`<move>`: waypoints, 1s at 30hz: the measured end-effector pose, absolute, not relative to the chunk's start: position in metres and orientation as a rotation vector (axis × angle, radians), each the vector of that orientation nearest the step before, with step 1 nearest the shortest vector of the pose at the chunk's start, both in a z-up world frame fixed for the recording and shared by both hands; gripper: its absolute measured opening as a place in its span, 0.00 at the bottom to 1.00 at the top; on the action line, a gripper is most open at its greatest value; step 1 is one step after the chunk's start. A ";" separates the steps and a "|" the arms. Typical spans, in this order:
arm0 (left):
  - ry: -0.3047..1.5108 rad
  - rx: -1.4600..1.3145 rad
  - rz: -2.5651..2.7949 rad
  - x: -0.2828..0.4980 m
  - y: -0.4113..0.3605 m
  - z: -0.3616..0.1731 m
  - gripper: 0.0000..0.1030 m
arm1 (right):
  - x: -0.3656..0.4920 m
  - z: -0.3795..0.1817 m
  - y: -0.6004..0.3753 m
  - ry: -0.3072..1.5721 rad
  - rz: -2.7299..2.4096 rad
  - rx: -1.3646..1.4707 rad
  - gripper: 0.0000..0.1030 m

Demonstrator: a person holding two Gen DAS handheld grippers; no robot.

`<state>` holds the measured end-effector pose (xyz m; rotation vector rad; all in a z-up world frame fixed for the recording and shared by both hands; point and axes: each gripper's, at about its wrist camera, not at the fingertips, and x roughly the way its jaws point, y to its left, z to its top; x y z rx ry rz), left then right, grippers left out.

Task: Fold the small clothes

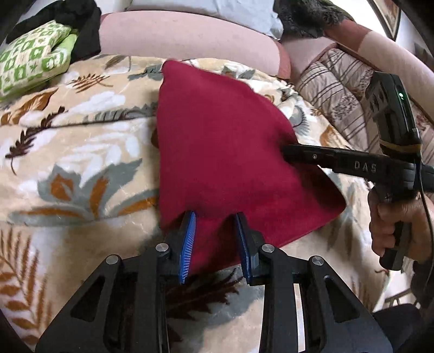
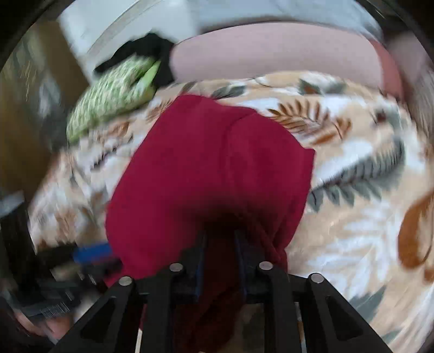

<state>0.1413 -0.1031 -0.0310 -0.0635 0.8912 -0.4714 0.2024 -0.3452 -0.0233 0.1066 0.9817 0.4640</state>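
A dark red cloth [image 1: 217, 152] lies partly lifted over the floral blanket [image 1: 81, 152]. My left gripper [image 1: 215, 220] has its blue pads [image 1: 188, 244] on either side of the cloth's near edge, with cloth between them. My right gripper [image 1: 284, 153] reaches in from the right, its tip buried in the cloth's right side. In the blurred right wrist view the red cloth [image 2: 211, 173] is bunched between my right gripper's [image 2: 219, 236] fingers, and the left gripper's blue pad [image 2: 92, 255] shows at lower left.
A folded green-and-white patterned cloth [image 1: 32, 59] sits at the back left beside black fabric [image 1: 81, 24]. A pink cushion [image 1: 184, 35] runs along the back. A striped quilt [image 1: 333, 89] lies at the right. The person's hand [image 1: 393, 225] grips the right gripper's handle.
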 end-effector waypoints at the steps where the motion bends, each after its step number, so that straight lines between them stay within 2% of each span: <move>1: 0.884 -0.072 -0.478 0.143 -0.100 -0.028 0.26 | 0.196 -0.015 -0.340 0.968 0.459 0.066 0.17; 6: 0.795 -0.124 -0.441 0.187 -0.089 0.013 0.26 | 0.148 0.013 -0.310 0.858 0.605 -0.070 0.20; 9: 0.835 -0.136 -0.457 0.237 -0.104 0.023 0.26 | 0.145 -0.037 -0.297 1.050 0.528 -0.244 0.22; 11: 0.921 -0.121 -0.436 0.270 -0.115 0.015 0.26 | 0.145 -0.041 -0.304 1.024 0.533 -0.185 0.21; 14: 0.962 -0.115 -0.378 0.298 -0.116 0.008 0.26 | 0.157 -0.011 -0.314 0.993 0.533 -0.077 0.21; 17: 0.968 -0.157 -0.359 0.313 -0.112 0.004 0.26 | 0.182 0.029 -0.322 0.844 0.459 -0.015 0.26; 19: 1.001 -0.183 -0.354 0.322 -0.113 -0.007 0.26 | 0.212 0.031 -0.318 0.834 0.394 0.003 0.31; 22: 1.070 -0.202 -0.328 0.332 -0.116 -0.032 0.29 | 0.255 0.002 -0.299 0.909 0.396 -0.041 0.31; 24: 1.051 -0.216 -0.329 0.328 -0.115 -0.044 0.29 | 0.272 -0.030 -0.293 0.981 0.316 -0.163 0.31; 25: 1.024 -0.208 -0.329 0.325 -0.115 -0.046 0.29 | 0.277 -0.046 -0.301 0.988 0.318 -0.123 0.31; 27: 0.972 -0.174 -0.328 0.317 -0.119 -0.049 0.30 | 0.277 -0.051 -0.317 0.957 0.335 -0.034 0.32; 30: 0.971 -0.158 -0.320 0.318 -0.119 -0.046 0.30 | 0.274 -0.053 -0.313 0.930 0.337 -0.063 0.32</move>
